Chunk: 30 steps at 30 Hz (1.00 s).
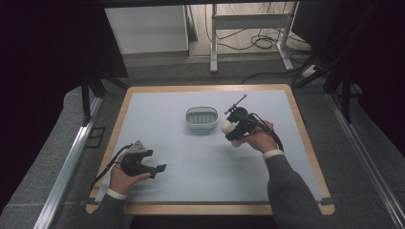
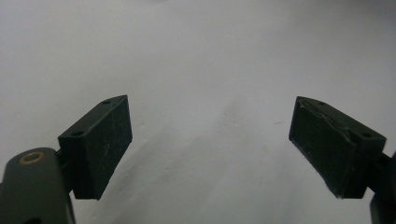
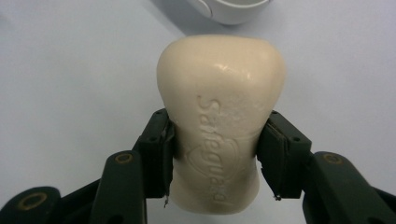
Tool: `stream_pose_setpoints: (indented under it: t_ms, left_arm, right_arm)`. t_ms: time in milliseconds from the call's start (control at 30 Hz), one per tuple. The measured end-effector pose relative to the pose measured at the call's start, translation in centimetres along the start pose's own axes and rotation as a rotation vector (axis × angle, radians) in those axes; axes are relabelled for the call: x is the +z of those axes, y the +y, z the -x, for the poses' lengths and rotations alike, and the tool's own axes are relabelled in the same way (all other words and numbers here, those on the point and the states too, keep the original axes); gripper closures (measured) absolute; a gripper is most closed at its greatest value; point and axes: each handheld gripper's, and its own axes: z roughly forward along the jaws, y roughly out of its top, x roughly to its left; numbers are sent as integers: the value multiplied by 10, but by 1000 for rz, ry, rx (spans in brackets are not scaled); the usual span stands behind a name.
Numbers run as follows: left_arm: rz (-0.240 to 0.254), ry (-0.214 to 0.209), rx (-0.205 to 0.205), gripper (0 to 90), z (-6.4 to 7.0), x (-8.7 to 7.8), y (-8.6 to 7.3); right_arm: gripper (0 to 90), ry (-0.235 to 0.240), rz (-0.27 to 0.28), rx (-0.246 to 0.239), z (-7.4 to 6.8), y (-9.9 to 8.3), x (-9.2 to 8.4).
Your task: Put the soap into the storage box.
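Note:
A cream bar of soap point(image 3: 219, 116) with raised lettering sits clamped between the black jaws of my right gripper point(image 3: 215, 154), above the pale blue mat. In the high view the soap point(image 1: 227, 127) shows at the left of my right gripper point(image 1: 234, 131), just right of a small white soap dish point(image 1: 201, 119) with a ribbed floor. The dish's white rim point(image 3: 229, 11) lies at the top of the right gripper view, past the soap. My left gripper point(image 1: 160, 169) rests low at the mat's front left, open, with nothing between its jaws point(image 2: 210, 144).
The pale blue mat point(image 1: 157, 109) covers a wooden-edged table point(image 1: 296, 109). Beyond the table stand a white desk frame point(image 1: 248, 21) and loose cables point(image 1: 258, 43) on the floor. Dark curtains hang at both sides.

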Motion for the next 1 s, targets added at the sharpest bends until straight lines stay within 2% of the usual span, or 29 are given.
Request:
stream_pose_setpoints:
  t_ms: [267,500,733,867,1000]
  left_arm:
    - [-5,1,-2,138,0,1,0]
    - [-9,1,5,138,0,2,0]
    - [-15,0,6,138,0,3,-1]
    - [-17,-1,6,138,0,4,-1]
    - [-19,-2,5,138,-1,4,-1]
  right_arm:
    - [495,-9,-1,-21,6,13,4]
    - [495,-11,-4,-15,13,21,6]
    - [495,-23,6,-45,17,30,9]
    - [494,-3,10,-50,19,34,11]
    - [494,-12,1,-59,22,41,15]
